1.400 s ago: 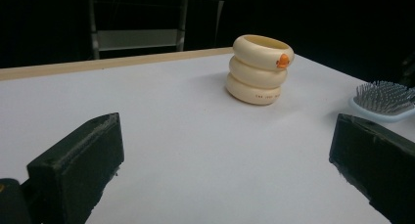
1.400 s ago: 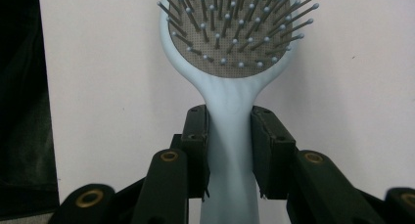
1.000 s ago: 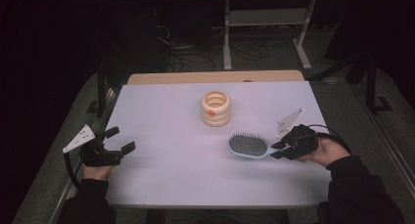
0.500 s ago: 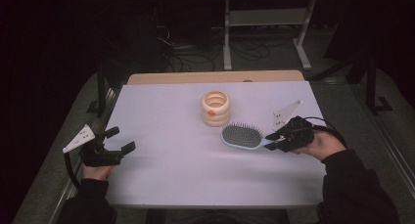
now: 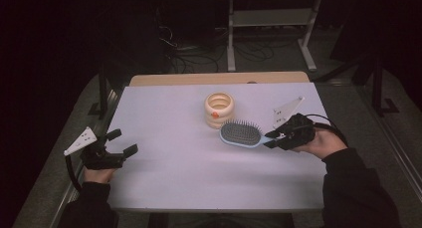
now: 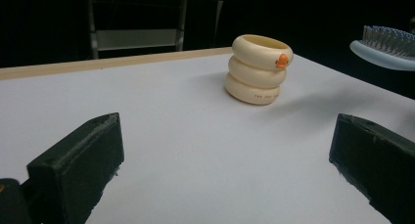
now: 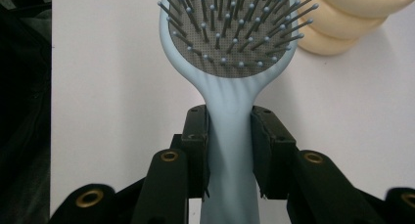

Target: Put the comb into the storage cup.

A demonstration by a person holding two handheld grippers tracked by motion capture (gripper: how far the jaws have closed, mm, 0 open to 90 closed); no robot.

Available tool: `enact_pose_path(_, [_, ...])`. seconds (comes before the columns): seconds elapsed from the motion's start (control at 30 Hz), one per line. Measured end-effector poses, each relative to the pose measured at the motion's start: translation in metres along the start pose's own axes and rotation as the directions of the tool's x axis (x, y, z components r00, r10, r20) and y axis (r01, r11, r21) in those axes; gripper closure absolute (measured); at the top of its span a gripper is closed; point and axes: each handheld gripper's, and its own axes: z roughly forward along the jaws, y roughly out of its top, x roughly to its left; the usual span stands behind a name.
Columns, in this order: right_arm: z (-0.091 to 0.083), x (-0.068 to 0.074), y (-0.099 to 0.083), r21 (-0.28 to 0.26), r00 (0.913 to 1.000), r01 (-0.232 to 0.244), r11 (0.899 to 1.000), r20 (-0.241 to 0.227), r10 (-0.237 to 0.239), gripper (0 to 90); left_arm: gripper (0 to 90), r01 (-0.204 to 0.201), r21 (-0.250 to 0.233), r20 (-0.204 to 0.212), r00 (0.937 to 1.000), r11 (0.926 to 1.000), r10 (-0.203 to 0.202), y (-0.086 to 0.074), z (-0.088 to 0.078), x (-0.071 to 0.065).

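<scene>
Clamped fingers (image 7: 266, 153) of the right gripper (image 5: 272, 138) are seen pressed on the handle of a pale-blue paddle hairbrush (image 5: 241, 134), which is held bristles-up just beside the cream ring-stacked duck cup (image 5: 219, 109), apparently so the head can be carried toward its mouth. Well to the left of the cup, the left gripper (image 5: 122, 143) is held with jaws spread wide and empty; nothing can be made out inside the cup.

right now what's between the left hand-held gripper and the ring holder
Nothing: in the high view only bare white table lies between the left hand-held gripper and the ring holder.
</scene>
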Motion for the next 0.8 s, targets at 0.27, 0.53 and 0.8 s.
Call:
enact_pose_path(0.27, [-0.002,-0.006,0.015,-0.012,0.9999,0.007,1.0,0.012,-0.006,68.5,0.0,-0.001,0.001,0.0,1.0,1.0,0.001,0.0,0.0,0.0])
enact_pose_path(0.53, [-0.006,-0.011,0.029,-0.025,0.9997,0.018,1.0,0.015,-0.017,68.5,0.0,-0.005,0.008,0.006,1.0,1.0,0.005,0.0,0.001,0.001])
enact_pose_path(0.8, [-0.006,-0.014,0.038,-0.026,0.9994,0.023,0.999,0.028,-0.022,68.5,0.0,-0.006,0.018,0.012,0.9999,0.9998,0.005,0.003,0.002,0.0])
